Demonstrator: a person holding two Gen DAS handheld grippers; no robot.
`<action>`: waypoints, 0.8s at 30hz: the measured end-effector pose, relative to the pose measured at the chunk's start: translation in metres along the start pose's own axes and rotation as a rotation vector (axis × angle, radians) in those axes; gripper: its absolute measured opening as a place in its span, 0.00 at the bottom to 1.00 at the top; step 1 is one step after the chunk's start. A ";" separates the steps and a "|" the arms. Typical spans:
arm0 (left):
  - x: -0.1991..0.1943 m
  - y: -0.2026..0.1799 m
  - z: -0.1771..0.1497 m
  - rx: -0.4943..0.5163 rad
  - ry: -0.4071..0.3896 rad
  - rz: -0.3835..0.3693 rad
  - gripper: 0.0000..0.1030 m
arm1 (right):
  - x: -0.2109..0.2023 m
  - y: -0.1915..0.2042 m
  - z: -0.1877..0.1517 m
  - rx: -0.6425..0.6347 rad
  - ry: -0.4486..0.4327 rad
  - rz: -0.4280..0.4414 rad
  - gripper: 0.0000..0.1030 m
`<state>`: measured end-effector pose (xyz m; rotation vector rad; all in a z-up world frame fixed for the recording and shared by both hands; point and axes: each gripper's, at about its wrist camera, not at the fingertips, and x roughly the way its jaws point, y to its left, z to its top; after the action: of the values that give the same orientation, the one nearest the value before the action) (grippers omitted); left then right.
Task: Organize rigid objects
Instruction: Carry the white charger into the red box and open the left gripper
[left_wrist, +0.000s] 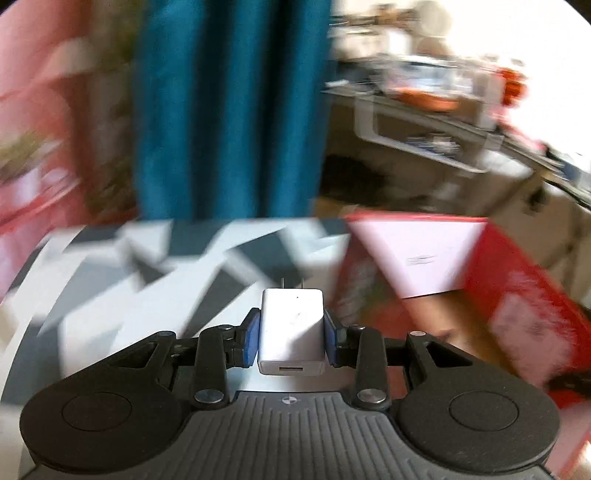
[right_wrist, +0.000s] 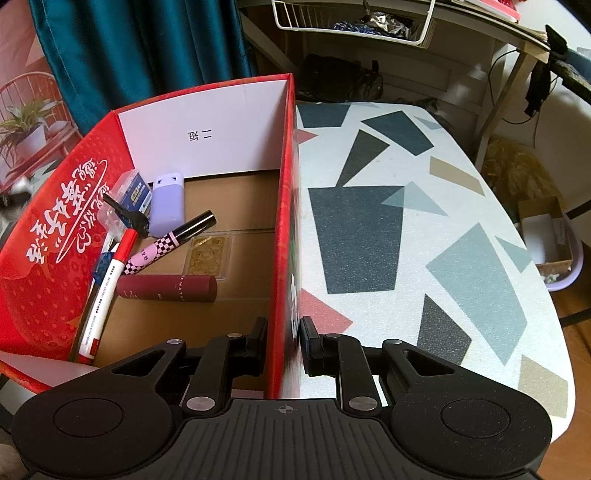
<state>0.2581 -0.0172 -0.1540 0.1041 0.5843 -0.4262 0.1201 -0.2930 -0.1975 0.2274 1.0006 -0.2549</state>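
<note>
My left gripper (left_wrist: 291, 332) is shut on a white USB charger (left_wrist: 291, 325), its prongs pointing away from me, above the patterned table (left_wrist: 147, 280). The red box (left_wrist: 517, 295) lies to its right, blurred. My right gripper (right_wrist: 283, 343) is shut on the red box's right wall (right_wrist: 286, 221), one finger inside and one outside. Inside the box lie a maroon tube (right_wrist: 168, 288), a checkered pen (right_wrist: 171, 242), a red-capped marker (right_wrist: 107, 284), a lilac case (right_wrist: 168, 205), a black key (right_wrist: 127, 216) and a gold card (right_wrist: 207, 254).
The table (right_wrist: 424, 258) with grey, dark and tan shapes spreads right of the box. A teal curtain (right_wrist: 147, 44) hangs behind. A white wire basket (right_wrist: 351, 26) and a desk stand at the back right. A small carton (right_wrist: 546, 232) sits on the floor.
</note>
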 end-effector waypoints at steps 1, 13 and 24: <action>-0.001 -0.012 0.006 0.063 -0.014 -0.025 0.36 | 0.000 0.000 0.000 -0.002 0.000 -0.002 0.18; 0.050 -0.089 0.022 0.445 0.099 -0.229 0.36 | 0.000 0.001 0.000 0.000 0.003 -0.002 0.18; 0.056 -0.074 0.024 0.324 0.091 -0.260 0.44 | 0.001 0.001 0.000 0.000 0.006 -0.001 0.18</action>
<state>0.2817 -0.1097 -0.1636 0.3612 0.6167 -0.7712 0.1210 -0.2924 -0.1978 0.2282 1.0067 -0.2553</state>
